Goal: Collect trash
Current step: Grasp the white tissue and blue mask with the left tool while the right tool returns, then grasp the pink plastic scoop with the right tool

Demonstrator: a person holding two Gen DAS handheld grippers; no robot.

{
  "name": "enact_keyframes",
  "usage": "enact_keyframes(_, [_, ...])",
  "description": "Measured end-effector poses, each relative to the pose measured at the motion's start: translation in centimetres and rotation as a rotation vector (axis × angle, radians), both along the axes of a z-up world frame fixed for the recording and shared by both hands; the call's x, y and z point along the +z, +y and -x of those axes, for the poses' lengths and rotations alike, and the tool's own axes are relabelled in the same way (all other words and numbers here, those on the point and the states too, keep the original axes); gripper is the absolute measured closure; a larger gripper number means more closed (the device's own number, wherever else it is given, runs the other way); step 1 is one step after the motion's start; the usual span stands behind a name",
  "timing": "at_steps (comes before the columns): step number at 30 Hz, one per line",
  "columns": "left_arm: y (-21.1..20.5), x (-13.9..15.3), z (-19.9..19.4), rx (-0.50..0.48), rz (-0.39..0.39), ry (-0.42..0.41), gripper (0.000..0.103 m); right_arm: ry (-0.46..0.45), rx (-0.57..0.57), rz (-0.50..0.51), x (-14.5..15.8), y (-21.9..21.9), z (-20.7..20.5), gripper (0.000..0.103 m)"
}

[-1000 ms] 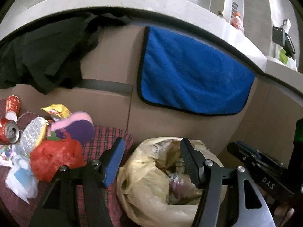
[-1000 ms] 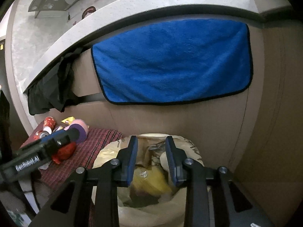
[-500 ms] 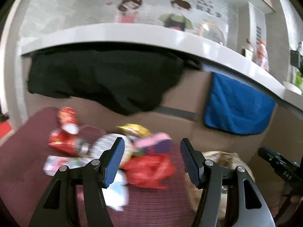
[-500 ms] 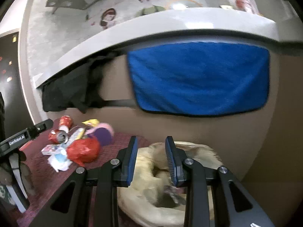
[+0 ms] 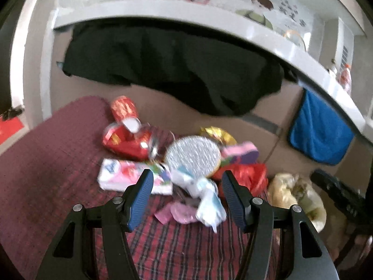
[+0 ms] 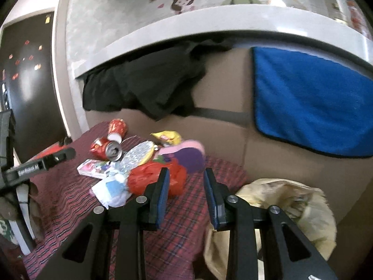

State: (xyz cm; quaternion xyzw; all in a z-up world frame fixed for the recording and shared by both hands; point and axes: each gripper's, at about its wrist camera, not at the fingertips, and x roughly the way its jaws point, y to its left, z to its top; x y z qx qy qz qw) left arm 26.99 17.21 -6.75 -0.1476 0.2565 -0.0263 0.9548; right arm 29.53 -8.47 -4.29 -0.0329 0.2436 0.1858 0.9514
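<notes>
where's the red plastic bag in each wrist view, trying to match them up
Left wrist: the red plastic bag sits right of centre, just above the right fingertip, behind the silver foil disc.
Right wrist: the bag is centre-left, just left of the left fingertip.
Shared landmark: the yellowish trash bag, to the bag's right in both views.

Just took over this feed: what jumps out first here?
A heap of trash (cans, wrappers, a red plastic bag) sits on the plaid cloth. A yellowish trash bag gapes to its right. Behind, a blue towel hangs on the cardboard wall.
</notes>
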Motion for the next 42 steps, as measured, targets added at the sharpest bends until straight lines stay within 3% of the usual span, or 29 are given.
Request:
enact_keyframes(3, [-1.8,-1.6,-0.8,-0.062,-0.025,0.051,0.041,0.018,0.012,0.014,-0.6,1.1,-0.5,0.075])
enact_keyframes(12, [-4.5,-3.9,-4.7,-0.120,-0.026,0.172,0.045,0.055,-0.010,0.022,-1.9,1.2,-1.7,0.075])
enact_keyframes(14, [-4.8,-4.5,-5.4,-0.121,-0.044,0.209,0.073,0.063,-0.016,0.023,-2.2,1.2,-1.9,0.075])
enact_keyframes(16, [-4.6,-5.0,-5.7,-0.133,-0.030,0.240,0.090,0.077,-0.021,0.019,-2.5,1.1,-2.1,0.075])
enact_keyframes(19, [-3.5,-4.2,-4.4,-0.119,-0.024,0.204,0.097,0.085,-0.020,0.015,-2.6,1.1,-2.1,0.075])
enact_keyframes(24, [0.3,-0.8,-0.5,-0.085,0.025,0.104,0.097,0.081,0.013,0.016,-2.3,2.1,-1.5,0.075])
enact_keyframes(28, [3.3,1.2,2.0,-0.039,0.009,0.048,0.097,0.085,0.066,0.010,-1.9,4.0,-1.0,0.075])
enact_keyframes(36, [8.1,0.1,5.6,0.060,-0.008,0.071,0.097,0.123,0.207,0.030,-2.3,9.9,0.3,0.075])
enact_keyframes(39, [9.7,-1.0,6.6,0.067,0.041,0.083,0.092,0.165,0.263,0.036,-3.2,12.6,0.2,0.075])
enact_keyframes(42, [11.2,-1.5,7.9,0.107,0.079,0.061,0.070,0.183,0.294,0.054,-4.0,15.4,-0.1,0.075])
